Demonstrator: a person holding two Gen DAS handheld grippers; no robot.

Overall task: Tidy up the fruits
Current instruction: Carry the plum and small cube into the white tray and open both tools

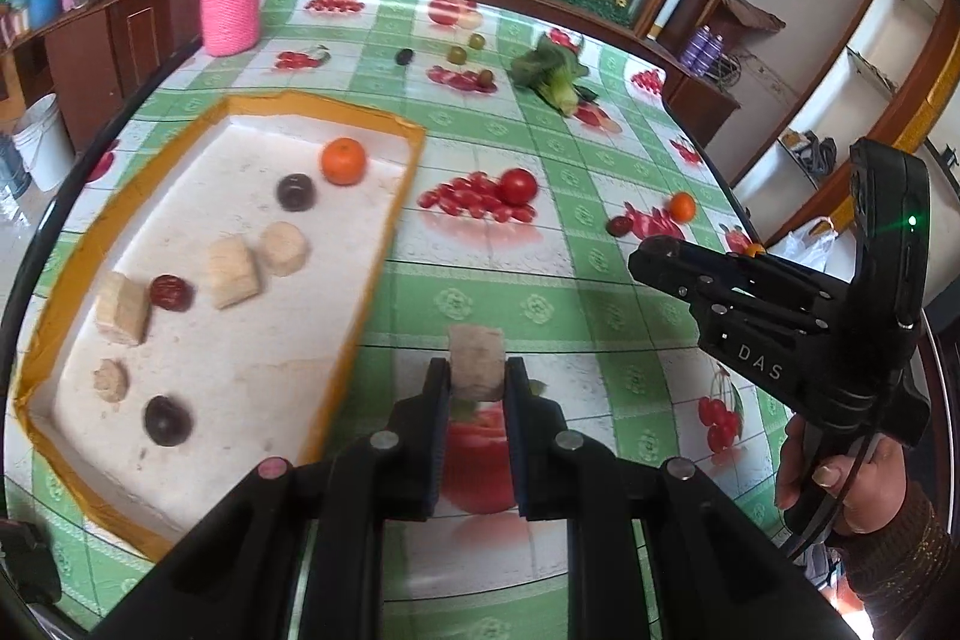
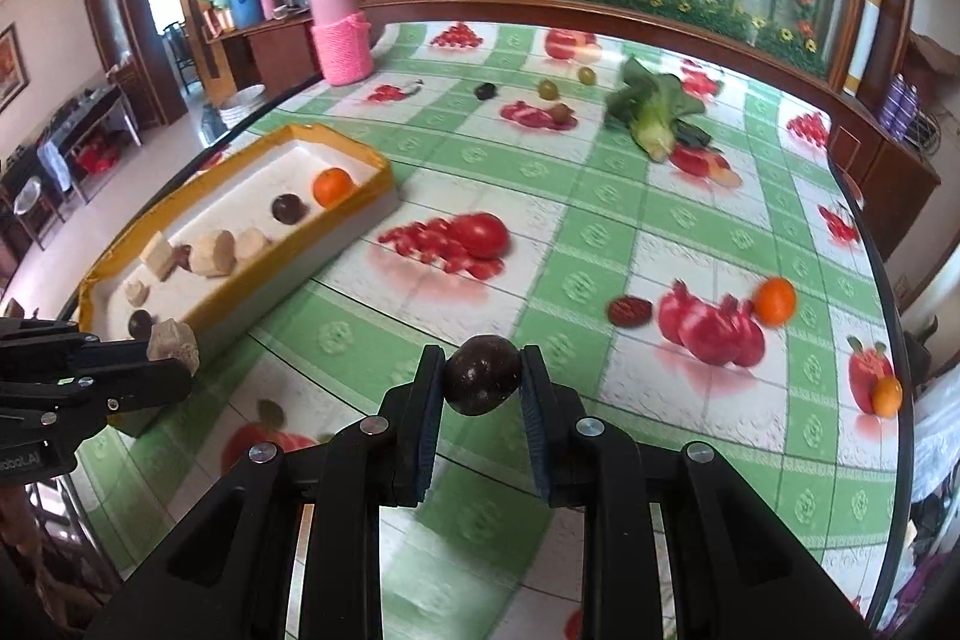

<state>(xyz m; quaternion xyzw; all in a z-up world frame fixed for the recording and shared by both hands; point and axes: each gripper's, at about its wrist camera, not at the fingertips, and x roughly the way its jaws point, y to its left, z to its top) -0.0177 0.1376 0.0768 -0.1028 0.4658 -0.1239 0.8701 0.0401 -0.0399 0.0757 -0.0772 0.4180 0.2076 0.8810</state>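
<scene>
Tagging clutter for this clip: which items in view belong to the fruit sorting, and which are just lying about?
Job: tray; beige chunk in left tongs; dark fruit in right tongs; loose orange; red date.

Lying about: pink jar; leafy greens.

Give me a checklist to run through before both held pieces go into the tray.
1. Left hand-held gripper clamped on the beige chunk: ok.
2. Right hand-held gripper clamped on the dark round fruit: ok.
3. Bare floor left in the tray: ok.
4. Either piece over the tray yet: not ok, both look short of its yellow rim.
5. Loose fruit left on the table, such as the orange and red date: not ok.
</scene>
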